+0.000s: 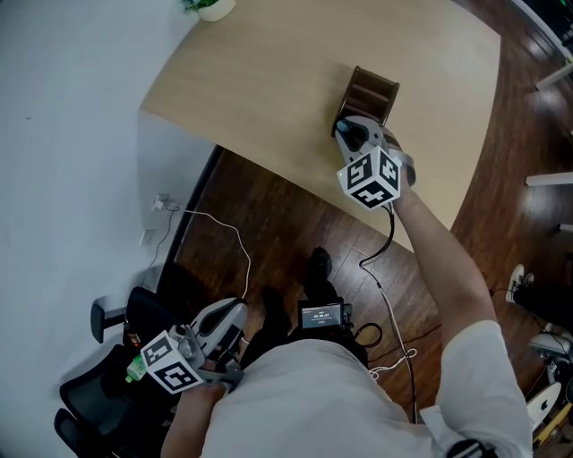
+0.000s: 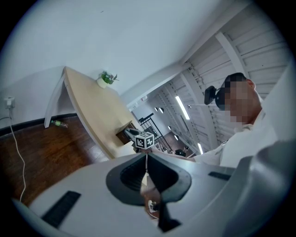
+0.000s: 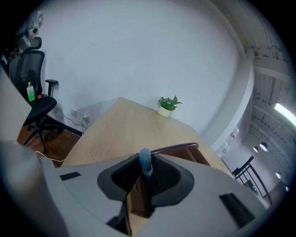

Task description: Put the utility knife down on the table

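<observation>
My right gripper [image 3: 146,170] is shut on a utility knife [image 3: 145,161]; its light blue rounded end sticks up between the jaws. In the head view the right gripper [image 1: 347,132] hovers over the wooden table [image 1: 269,80], right beside a dark brown wooden box [image 1: 370,93]. That box [image 3: 185,150] lies just beyond the jaws in the right gripper view. My left gripper [image 1: 235,315] hangs low at the bottom left, off the table and above the floor. Its jaws [image 2: 147,161] meet with nothing between them.
A small potted plant [image 1: 211,7] stands at the table's far corner. A black office chair [image 1: 94,385] with a green bottle [image 1: 135,368] on it sits near the left gripper. A white cable [image 1: 235,234] runs over the dark wood floor from a wall socket [image 1: 161,204].
</observation>
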`<state>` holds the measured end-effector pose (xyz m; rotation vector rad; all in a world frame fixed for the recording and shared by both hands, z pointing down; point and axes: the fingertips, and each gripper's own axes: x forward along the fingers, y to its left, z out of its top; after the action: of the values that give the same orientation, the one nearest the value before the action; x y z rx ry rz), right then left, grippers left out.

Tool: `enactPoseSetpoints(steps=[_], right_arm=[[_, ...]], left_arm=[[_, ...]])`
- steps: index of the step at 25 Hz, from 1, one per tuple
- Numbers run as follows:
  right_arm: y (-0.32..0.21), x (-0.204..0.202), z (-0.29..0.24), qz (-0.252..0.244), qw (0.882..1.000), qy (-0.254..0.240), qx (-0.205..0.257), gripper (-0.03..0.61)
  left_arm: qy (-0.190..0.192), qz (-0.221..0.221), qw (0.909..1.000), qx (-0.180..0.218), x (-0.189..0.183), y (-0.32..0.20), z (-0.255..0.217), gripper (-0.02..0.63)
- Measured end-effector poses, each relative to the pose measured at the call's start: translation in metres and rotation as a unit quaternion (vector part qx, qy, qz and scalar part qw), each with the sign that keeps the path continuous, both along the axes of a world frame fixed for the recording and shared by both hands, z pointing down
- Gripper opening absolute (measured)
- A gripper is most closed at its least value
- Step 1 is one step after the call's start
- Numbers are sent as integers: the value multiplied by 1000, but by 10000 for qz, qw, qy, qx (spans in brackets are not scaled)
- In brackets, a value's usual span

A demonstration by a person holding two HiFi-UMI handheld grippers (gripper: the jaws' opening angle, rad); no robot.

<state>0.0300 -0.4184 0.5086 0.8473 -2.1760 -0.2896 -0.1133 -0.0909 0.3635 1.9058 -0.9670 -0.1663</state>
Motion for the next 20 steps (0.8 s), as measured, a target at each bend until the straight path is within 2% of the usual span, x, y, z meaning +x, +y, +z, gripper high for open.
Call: enactPoseSetpoints(steps=[8,10,20], right_arm=[[4,1,0,58,10000,-74,26,70],[5,2,1,54,10000,-80,-20,137],[9,5,-2,88,9999,-110,-8,146]], left_arm=[[8,-27,10000,6,0,6,1,3],[20,-33,10000,4,0,7,2,3],[48,-67,10000,45,0,7,3,3]])
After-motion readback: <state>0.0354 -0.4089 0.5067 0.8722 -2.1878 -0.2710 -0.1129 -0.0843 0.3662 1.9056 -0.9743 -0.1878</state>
